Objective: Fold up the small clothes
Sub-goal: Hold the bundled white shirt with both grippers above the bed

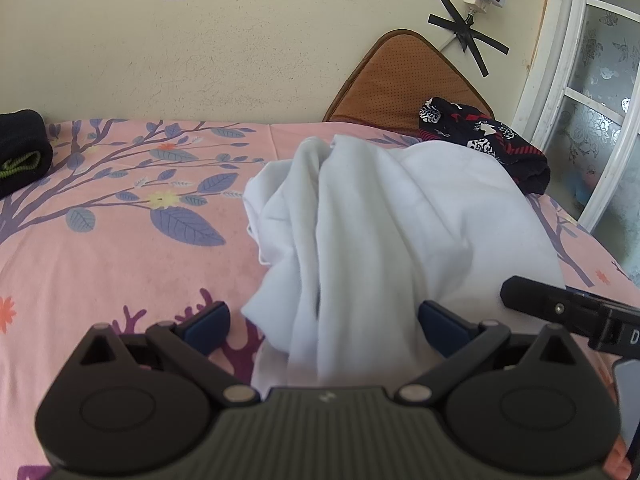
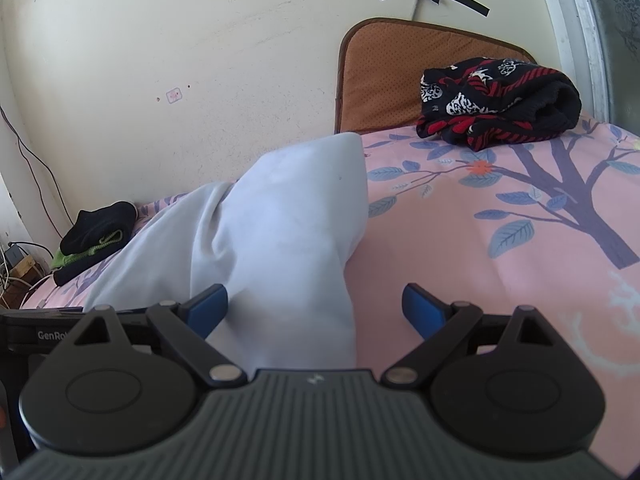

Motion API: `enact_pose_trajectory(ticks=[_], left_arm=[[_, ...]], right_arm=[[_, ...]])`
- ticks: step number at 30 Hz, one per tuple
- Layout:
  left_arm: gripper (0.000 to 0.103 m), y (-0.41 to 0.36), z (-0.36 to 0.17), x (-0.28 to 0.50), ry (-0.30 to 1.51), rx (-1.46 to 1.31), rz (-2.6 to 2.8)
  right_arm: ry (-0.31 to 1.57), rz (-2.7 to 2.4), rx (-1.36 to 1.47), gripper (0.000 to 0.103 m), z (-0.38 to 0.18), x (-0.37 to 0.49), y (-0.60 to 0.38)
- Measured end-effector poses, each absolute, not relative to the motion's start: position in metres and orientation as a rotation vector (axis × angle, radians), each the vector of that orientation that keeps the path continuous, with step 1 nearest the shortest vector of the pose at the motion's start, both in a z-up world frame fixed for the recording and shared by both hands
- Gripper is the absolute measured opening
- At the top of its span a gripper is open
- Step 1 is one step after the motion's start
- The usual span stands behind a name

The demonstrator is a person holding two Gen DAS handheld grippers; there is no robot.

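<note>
A white garment [image 1: 380, 216] lies bunched in soft folds on the pink floral bedsheet [image 1: 120, 240]. My left gripper [image 1: 324, 320] is open, its blue pads on either side of the garment's near end. In the right wrist view the same white garment [image 2: 280, 216] rises in a peak between the fingers of my right gripper [image 2: 316, 304], which is also open. The cloth runs between both grippers' jaws without being pinched. Part of the right gripper [image 1: 568, 308] shows at the right edge of the left wrist view.
A black, red and white patterned garment [image 2: 496, 100] lies bunched by a brown cushion [image 2: 380, 72] at the wall. A folded black and green pile [image 2: 96, 232] sits at the bed's far left edge. A window frame [image 1: 560, 100] stands to the right.
</note>
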State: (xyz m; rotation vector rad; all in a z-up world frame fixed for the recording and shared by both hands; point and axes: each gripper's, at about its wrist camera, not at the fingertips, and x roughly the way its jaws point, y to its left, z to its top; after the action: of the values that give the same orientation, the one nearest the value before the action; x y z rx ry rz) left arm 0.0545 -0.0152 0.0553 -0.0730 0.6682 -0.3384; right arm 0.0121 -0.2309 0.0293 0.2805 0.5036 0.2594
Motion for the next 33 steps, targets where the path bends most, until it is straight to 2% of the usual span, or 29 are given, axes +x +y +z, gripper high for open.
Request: enact_pose_trajectory(ticks=[33], left_arm=[[0.103,-0.0145,0.0549,0.0553,0.668,-0.075,-0.338]], right_arm=[[0.499,0.289,0.279,0.096,0.0285,0.0133,-0.2323]])
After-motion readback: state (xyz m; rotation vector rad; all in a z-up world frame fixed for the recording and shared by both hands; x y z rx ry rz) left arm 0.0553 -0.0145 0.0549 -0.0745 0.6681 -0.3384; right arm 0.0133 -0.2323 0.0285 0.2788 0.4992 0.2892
